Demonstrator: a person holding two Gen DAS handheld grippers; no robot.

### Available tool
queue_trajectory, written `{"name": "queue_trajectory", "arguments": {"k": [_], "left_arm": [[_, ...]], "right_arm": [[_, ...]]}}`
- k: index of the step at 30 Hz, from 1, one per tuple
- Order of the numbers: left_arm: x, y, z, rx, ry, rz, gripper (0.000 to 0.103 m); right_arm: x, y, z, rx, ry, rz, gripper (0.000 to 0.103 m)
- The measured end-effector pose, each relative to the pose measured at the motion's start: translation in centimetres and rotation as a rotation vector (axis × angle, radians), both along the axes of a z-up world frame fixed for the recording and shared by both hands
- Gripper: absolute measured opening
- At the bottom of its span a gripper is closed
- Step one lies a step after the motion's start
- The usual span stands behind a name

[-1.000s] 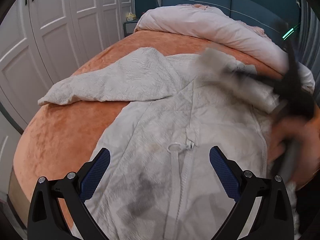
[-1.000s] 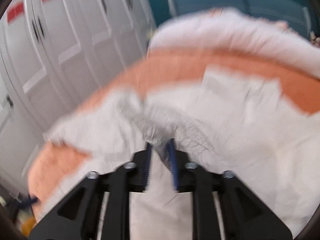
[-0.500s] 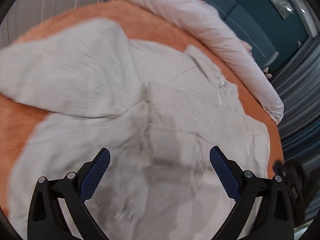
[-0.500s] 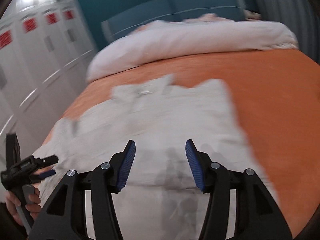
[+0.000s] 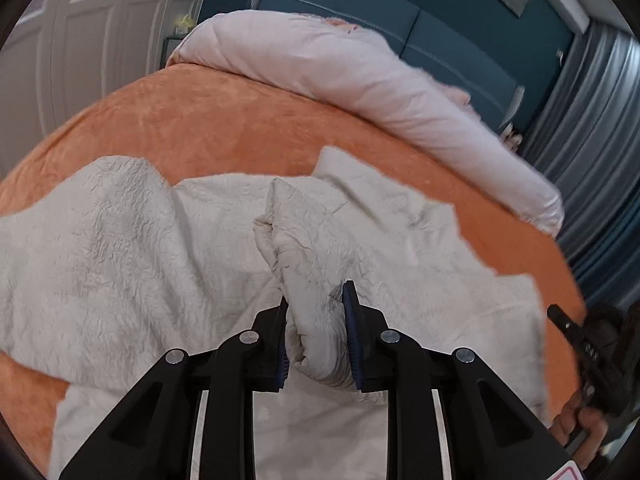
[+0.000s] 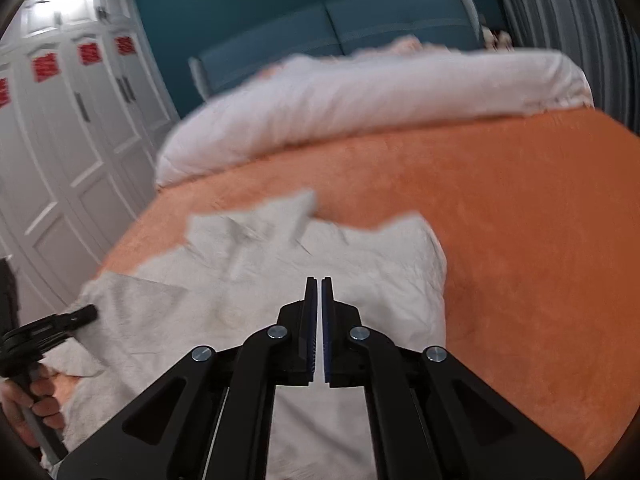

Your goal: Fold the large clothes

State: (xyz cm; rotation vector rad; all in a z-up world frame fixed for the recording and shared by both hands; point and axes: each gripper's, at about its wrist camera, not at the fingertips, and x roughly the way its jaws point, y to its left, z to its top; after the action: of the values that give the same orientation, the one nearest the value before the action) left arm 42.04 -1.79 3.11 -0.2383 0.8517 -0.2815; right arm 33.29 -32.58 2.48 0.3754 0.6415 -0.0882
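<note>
A large cream crinkled jacket lies spread on the orange bed cover. My left gripper is shut on a thick bunched fold of the jacket's sleeve, which runs away from the jaws toward the collar. In the right wrist view the jacket lies flat below my right gripper; its jaws are pressed together with nothing between them, held above the cloth. The right gripper's handle and the hand holding it show at the right edge of the left wrist view.
A rolled pale pink duvet lies across the head of the bed before a teal headboard. White wardrobe doors stand on the left. Grey curtains hang on the right. Bare orange cover lies right of the jacket.
My left gripper went from wide open above the jacket to shut on a fold of the sleeve. My right gripper, half open half a second ago, has closed empty.
</note>
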Motion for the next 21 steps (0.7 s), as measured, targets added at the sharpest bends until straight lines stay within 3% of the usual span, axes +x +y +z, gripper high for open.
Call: {"name": "queue_trajectory", "arguments": {"k": [3,6,8,11,14,17,18,21], "left_arm": [[0.8,0.0,-4.4,0.049,0.085,0.016,0.025],[0.4,0.5,-7.3,-0.004,0.09,0.023,0.033],[0.4,0.9,-7.5,-0.032,0.084,0.035,0.035],[0.2,1.1,-7.6,-0.044,0.079,0.043,0.036],[-0.6,1.9,-7.3,-0.07,0.087,0.058,0.041],[-2.7,4.9,-5.6,-0.136,0.139,0.142,0.059],[-4.0,6.9,-4.5,-0.157,0.132,0.185,0.071],[-7.3,14.0,-2.0,-0.189,0.067,0.298,0.084]], "right_arm": [[1.1,-1.9,-4.6,0.024,0.123,-0.058,0.0],[0.9,-4.8,-7.4,0.208,0.128,-0.09,0.0],[1.1,-4.9,-7.9,0.214,0.137,-0.091,0.0],[2.1,-4.0,-8.0,0.144,0.166,-0.085,0.0],[2.3,-3.9,-7.7,0.144,0.18,-0.081,0.0],[1.5,-2.8,-5.6,0.057,0.258,-0.089,0.0],[0.6,-2.2,-4.9,0.031,0.264,-0.082,0.006],[-4.3,1.3,-2.0,-0.035,0.234,0.02,0.014]]}}
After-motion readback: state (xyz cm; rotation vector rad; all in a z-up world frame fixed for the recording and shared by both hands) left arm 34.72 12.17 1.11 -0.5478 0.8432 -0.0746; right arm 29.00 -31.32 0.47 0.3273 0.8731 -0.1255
